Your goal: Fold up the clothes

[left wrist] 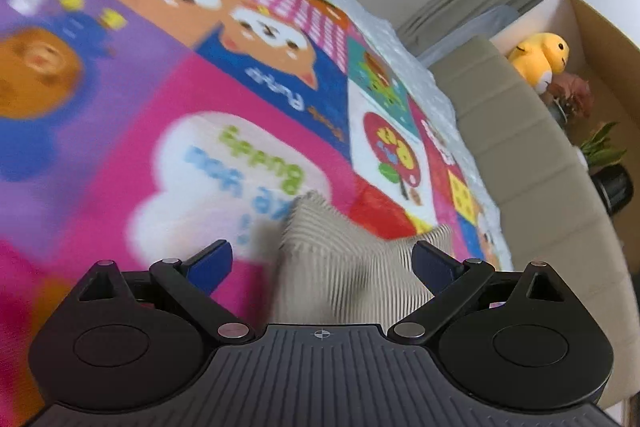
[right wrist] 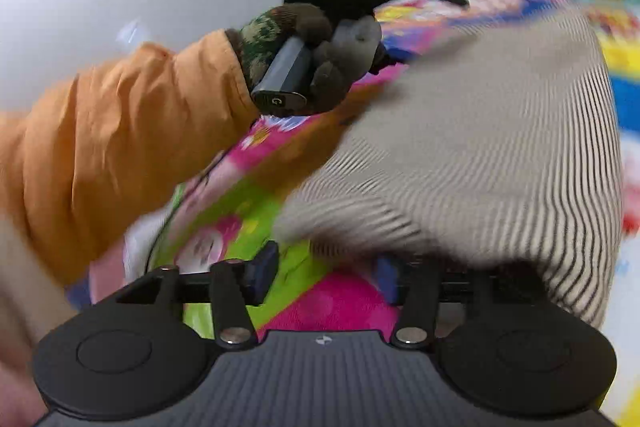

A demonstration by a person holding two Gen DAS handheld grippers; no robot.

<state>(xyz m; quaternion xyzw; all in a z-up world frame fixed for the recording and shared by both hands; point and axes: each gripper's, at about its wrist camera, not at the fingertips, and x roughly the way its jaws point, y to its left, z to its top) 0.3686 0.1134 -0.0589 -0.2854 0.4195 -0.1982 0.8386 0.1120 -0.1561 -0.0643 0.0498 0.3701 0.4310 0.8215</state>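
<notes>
A beige garment with thin dark stripes point(left wrist: 344, 259) lies on a bright cartoon play mat point(left wrist: 132, 131). My left gripper point(left wrist: 322, 261) hangs low over it, open wide, with a raised fold of the cloth between its blue pads but apart from both. In the right wrist view the same striped garment point(right wrist: 500, 147) spreads over the mat point(right wrist: 340, 303) and drapes over the right finger of my right gripper point(right wrist: 326, 273). Its jaws stand apart with only pink mat showing between them. A gloved hand point(right wrist: 320, 63) in an orange sleeve holds the other gripper's handle point(right wrist: 284, 75) at the garment's far edge.
A beige padded sofa edge point(left wrist: 520, 147) borders the mat on the right. Behind it are a yellow plush toy point(left wrist: 540, 55), a potted plant point(left wrist: 608, 167) and a cardboard box wall point(left wrist: 600, 27). A white textured cover point(left wrist: 360, 7) shows past the mat's far edge.
</notes>
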